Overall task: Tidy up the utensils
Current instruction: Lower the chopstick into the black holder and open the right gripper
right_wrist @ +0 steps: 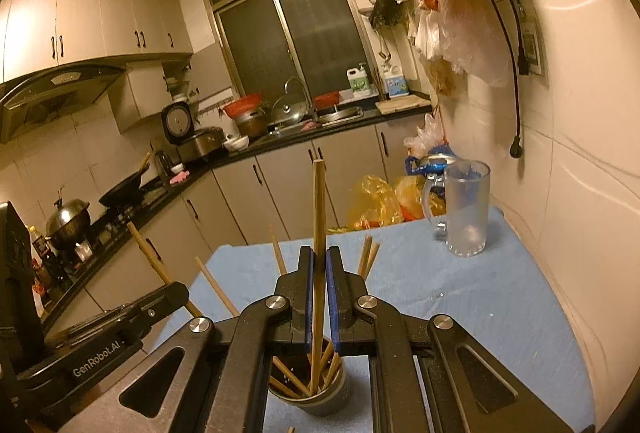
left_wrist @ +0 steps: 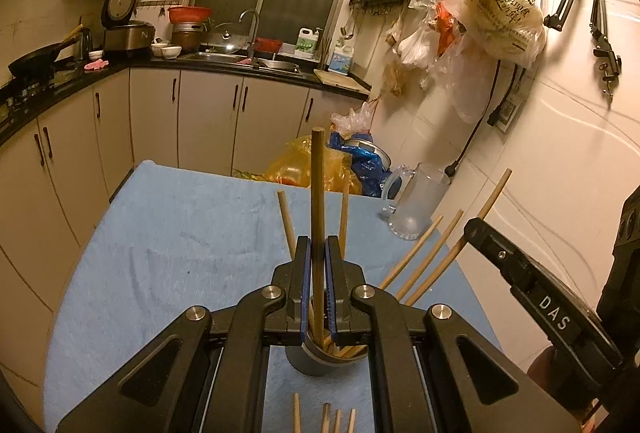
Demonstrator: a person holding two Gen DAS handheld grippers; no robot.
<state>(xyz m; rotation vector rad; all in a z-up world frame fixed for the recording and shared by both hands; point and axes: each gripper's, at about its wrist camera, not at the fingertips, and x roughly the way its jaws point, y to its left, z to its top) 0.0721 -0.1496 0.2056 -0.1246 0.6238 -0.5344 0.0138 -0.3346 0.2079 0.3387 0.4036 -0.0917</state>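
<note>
Both grippers, left gripper (left_wrist: 318, 285) and right gripper (right_wrist: 319, 297), each pinch a chopstick (left_wrist: 318, 217) over the holder cup (left_wrist: 312, 363); most chopsticks stand inside; four loose chopsticks (left_wrist: 325, 418) remain near.

The left gripper (left_wrist: 318, 253) pinches a dark chopstick (left_wrist: 318, 201) upright over a gray cup (left_wrist: 316, 363) of chopsticks on the blue tabletop (left_wrist: 160, 253); a glass mug (left_wrist: 418, 203) stands near the wall.

— What is sitting on the table (right_wrist: 500, 313)?
— A blue cloth (left_wrist: 168, 257) is covering it; a frosted glass mug (right_wrist: 466, 209), a dark chopstick cup (right_wrist: 316, 399) and loose chopsticks (left_wrist: 324, 419) are resting there.
</note>
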